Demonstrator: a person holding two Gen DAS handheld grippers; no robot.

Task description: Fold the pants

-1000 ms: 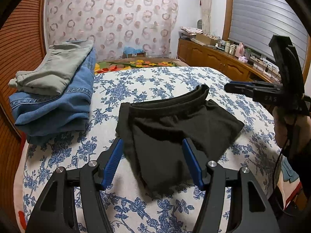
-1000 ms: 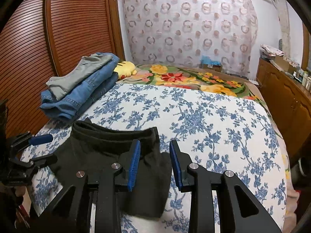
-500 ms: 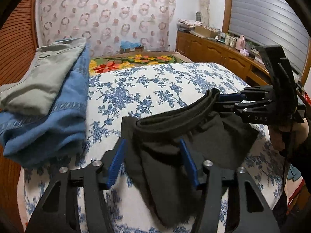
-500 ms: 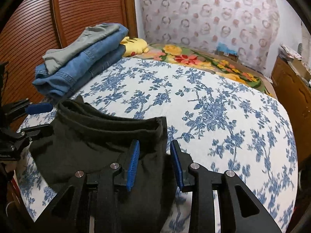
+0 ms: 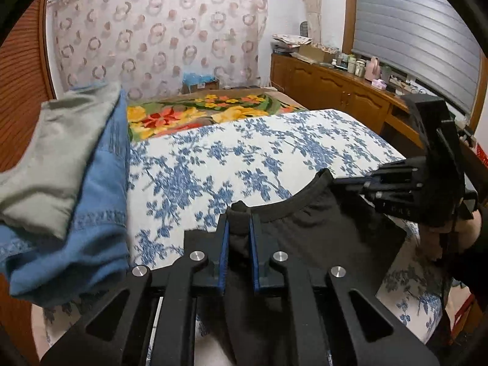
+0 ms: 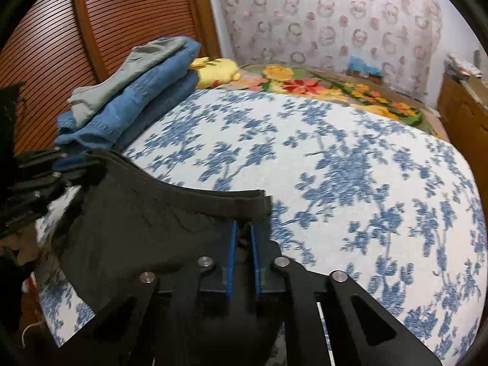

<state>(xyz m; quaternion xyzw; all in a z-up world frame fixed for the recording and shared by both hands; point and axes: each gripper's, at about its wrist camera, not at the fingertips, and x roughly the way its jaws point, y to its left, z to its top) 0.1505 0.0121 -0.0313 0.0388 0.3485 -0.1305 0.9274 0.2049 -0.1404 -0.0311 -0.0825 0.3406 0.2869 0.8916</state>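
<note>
Gripping the waistband at both ends, you have the black pants (image 5: 320, 238) raised off the bed (image 5: 244, 152), at its near edge. Your left tongs (image 5: 238, 228) are pinched tight on one bunched corner of the band, and your right tongs (image 6: 242, 238) are clamped on the other corner. Held this way, the band stretches between the two grips and the cloth hangs below it, which likely lets the legs drop straight before you lay them flat. A stack of folded jeans (image 6: 137, 103) sits well apart on the far side by the wardrobe, probably where this pair will go once folded.
</note>
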